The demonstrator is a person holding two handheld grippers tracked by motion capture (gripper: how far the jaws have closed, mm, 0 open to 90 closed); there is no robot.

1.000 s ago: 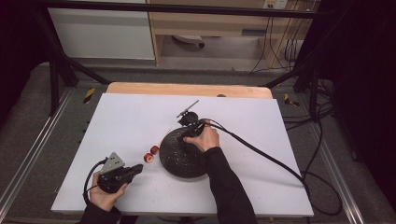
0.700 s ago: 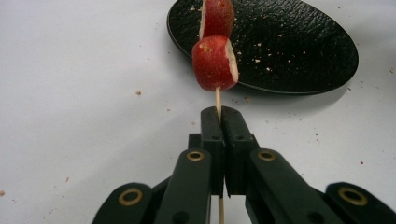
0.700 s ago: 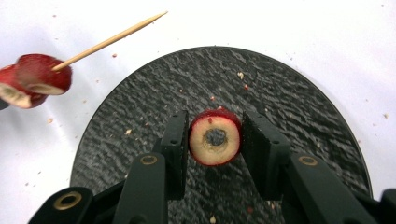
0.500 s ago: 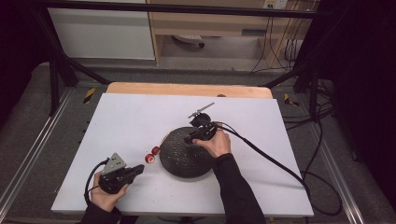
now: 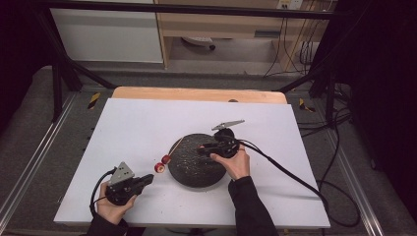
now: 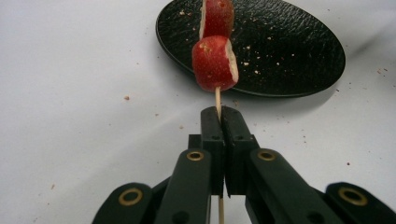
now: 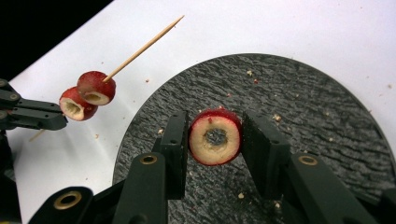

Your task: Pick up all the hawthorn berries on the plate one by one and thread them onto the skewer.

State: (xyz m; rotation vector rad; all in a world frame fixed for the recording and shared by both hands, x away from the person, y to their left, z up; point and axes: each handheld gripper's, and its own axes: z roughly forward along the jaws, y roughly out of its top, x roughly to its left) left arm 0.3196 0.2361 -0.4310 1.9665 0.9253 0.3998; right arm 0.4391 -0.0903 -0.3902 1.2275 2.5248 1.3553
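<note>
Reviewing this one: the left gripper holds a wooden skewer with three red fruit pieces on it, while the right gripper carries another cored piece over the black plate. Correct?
Not quite: the skewer carries two red fruit pieces, not three, as the right gripper view shows. The rest holds: the left gripper is clamped on the skewer, and the right gripper holds a cored piece over the black plate.

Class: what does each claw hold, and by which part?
Left claw: skewer, by its bare stem below the fruit. Right claw: cored red fruit piece, by its sides.
</note>
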